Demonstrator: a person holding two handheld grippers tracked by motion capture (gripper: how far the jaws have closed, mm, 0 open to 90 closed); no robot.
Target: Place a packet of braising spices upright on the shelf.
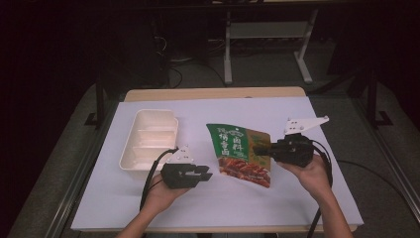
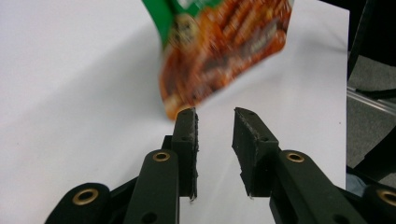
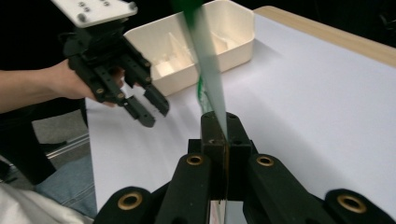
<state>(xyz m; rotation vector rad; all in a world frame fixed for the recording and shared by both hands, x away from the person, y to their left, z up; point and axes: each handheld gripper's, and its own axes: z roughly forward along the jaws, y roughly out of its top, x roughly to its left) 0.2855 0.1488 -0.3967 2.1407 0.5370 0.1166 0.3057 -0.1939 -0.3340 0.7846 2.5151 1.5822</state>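
White tabletop (image 1: pixel 297 198): right gripper (image 1: pixel 261 149), level, pointing nine o'clock, clamps the green snack pouch (image 1: pixel 237 153) with Chinese print; left gripper (image 1: pixel 207 173) parted, empty.

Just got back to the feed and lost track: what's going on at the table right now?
A person works with a gripper in each hand. The right gripper is clamped on the edge of a green and orange food pouch and holds it up off the white table cover. The left gripper has its jaws apart with nothing between them, pointed at the pouch's lower corner. A cream compartment tray sits on the table to the left, and looks empty.
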